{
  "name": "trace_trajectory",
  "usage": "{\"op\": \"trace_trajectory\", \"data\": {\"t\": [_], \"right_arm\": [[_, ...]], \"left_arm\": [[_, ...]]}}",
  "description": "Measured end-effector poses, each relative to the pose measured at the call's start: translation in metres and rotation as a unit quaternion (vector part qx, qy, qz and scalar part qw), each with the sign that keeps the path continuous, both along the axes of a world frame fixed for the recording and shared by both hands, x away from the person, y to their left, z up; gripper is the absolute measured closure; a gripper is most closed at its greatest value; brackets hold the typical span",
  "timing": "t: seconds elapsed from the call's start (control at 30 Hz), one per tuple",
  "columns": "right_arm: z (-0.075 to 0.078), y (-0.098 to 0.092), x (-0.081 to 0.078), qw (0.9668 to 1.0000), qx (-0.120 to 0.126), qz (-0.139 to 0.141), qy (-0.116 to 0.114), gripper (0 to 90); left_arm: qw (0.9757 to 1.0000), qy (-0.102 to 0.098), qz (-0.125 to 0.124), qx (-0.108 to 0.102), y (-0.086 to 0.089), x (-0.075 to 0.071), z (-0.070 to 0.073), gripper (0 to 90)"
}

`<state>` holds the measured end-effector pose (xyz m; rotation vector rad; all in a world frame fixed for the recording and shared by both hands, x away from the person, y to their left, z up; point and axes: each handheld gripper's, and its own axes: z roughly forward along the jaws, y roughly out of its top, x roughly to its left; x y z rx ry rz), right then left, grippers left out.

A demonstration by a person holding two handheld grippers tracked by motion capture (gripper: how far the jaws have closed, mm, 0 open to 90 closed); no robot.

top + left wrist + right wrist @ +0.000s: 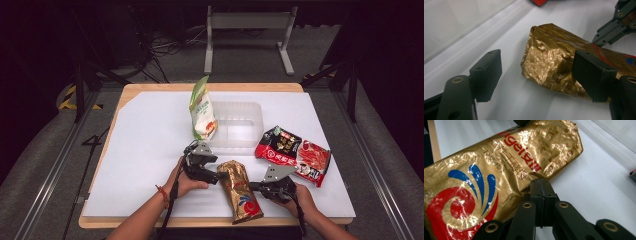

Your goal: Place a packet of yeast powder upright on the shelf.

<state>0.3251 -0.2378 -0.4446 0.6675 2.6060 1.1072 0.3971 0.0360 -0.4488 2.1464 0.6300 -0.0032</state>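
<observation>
Gold bag (240,192) lies near the desk's (150,150) front edge; your left gripper (536,72) spreads its jaws wide at its top end, your right gripper (541,187) sits clenched tight against its side.

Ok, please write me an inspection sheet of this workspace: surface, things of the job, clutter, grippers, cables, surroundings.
Surface: white sheet on a wooden table.
Job's things: gold bag lying flat near the front edge.
Clutter: green-white bag leaning at a clear tray; red packet lying flat.
Grippers: left gripper open, jaws either side of the gold bag's end; right gripper shut at the bag's edge, whether it pinches the foil is unclear.
Cables: one trails from each gripper; more lie on the floor.
Surroundings: dark room, grey metal stand behind.
</observation>
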Motion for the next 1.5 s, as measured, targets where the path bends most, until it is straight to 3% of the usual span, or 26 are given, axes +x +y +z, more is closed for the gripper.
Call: {"op": "trace_trajectory", "data": {"t": [0.17, 0.4, 0.57, 0.7, 0.8, 0.9, 0.97, 1.1, 1.2, 1.3, 1.5], "right_arm": [[0.0, 0.001, -0.001, 1.0, -0.002, 0.004, -0.003, 90.0], [-0.001, 0.001, -0.002, 0.9999, -0.004, 0.0, -0.009, 88.1], [-0.001, 0.001, -0.002, 0.9999, -0.005, -0.001, -0.01, 86.5], [-0.001, 0.0, -0.002, 0.9999, -0.005, -0.004, -0.012, 83.5], [-0.001, 0.0, -0.002, 0.9998, -0.006, -0.01, -0.015, 79.3], [0.0, -0.001, -0.001, 0.9998, -0.004, -0.015, -0.015, 74.3], [0.0, -0.002, -0.001, 0.9998, 0.001, -0.016, -0.014, 72.7], [0.003, -0.006, 0.0, 0.9997, 0.009, -0.014, -0.021, 65.3], [0.007, -0.01, -0.002, 0.9994, 0.019, -0.01, -0.028, 62.1], [0.01, -0.014, -0.003, 0.999, 0.029, -0.006, -0.033, 58.8], [0.018, -0.026, -0.006, 0.9972, 0.051, -0.011, -0.055, 53.6]], "left_arm": [[0.9999, 0.01, -0.003, 0.004, -0.004, 0.004, -0.003, 20.8], [0.9983, 0.045, -0.028, -0.025, -0.015, 0.011, -0.003, 19.5], [0.9971, 0.063, -0.031, -0.03, -0.021, 0.013, -0.006, 23.3], [0.9948, 0.075, -0.049, -0.05, -0.022, 0.016, -0.007, 38.4], [0.9935, 0.079, -0.04, -0.072, -0.017, 0.017, -0.006, 54.6], [0.9936, 0.07, -0.031, -0.083, -0.01, 0.019, -0.004, 81.9], [0.9949, 0.06, -0.028, -0.077, -0.011, 0.017, -0.003, 86.2], [0.9965, 0.039, -0.022, -0.071, -0.011, 0.014, 0.001, 88.8], [0.9965, 0.021, -0.014, -0.08, -0.007, 0.011, 0.006, 89.2], [0.9957, 0.001, -0.01, -0.092, -0.001, 0.009, 0.013, 89.3], [0.9913, -0.033, 0.013, -0.127, 0.015, 0.0, 0.034, 89.7]]}}
